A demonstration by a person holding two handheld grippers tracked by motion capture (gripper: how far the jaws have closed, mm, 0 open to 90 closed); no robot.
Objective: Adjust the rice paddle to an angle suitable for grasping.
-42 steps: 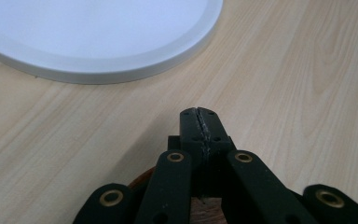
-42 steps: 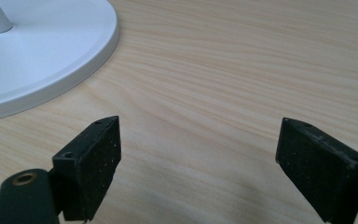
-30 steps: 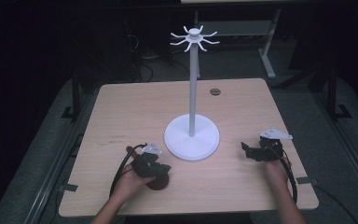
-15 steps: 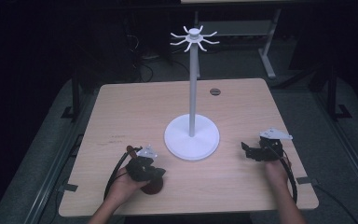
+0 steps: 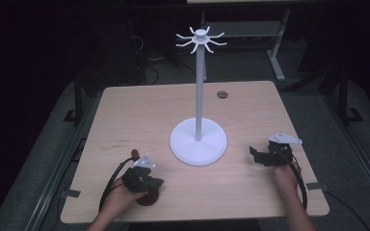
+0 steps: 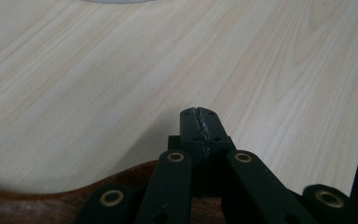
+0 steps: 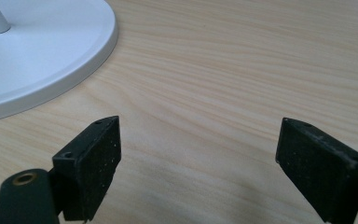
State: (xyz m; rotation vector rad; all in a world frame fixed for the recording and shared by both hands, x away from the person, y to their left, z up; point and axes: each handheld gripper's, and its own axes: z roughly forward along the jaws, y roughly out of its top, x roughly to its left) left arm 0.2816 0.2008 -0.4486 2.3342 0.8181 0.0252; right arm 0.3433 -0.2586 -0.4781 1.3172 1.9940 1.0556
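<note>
A white stand [image 5: 198,139] with a round base, a thin pole and a crown of hooks [image 5: 201,39] stands mid-table. At the near left, my left gripper [image 5: 154,182] lies low over a dark reddish-brown wooden piece [image 5: 146,198]. Its jaws are pressed together with nothing showing between them [image 6: 200,128], and the wooden piece [image 6: 51,205] curves beneath them. To the right of the base, my right gripper [image 5: 256,155] points at the stand. It is open [image 7: 198,154] over bare wood, and the base rim [image 7: 81,60] lies just ahead of it to the left.
The light wooden table [image 5: 139,120] has a small dark round hole [image 5: 222,95] at the back right. A small reddish end [image 5: 134,154] shows just behind the left hand. Dark floor, cables and table legs surround the table.
My left gripper has shifted a little to the left and toward the near edge, over the wooden piece. The right gripper and the stand have not moved.
</note>
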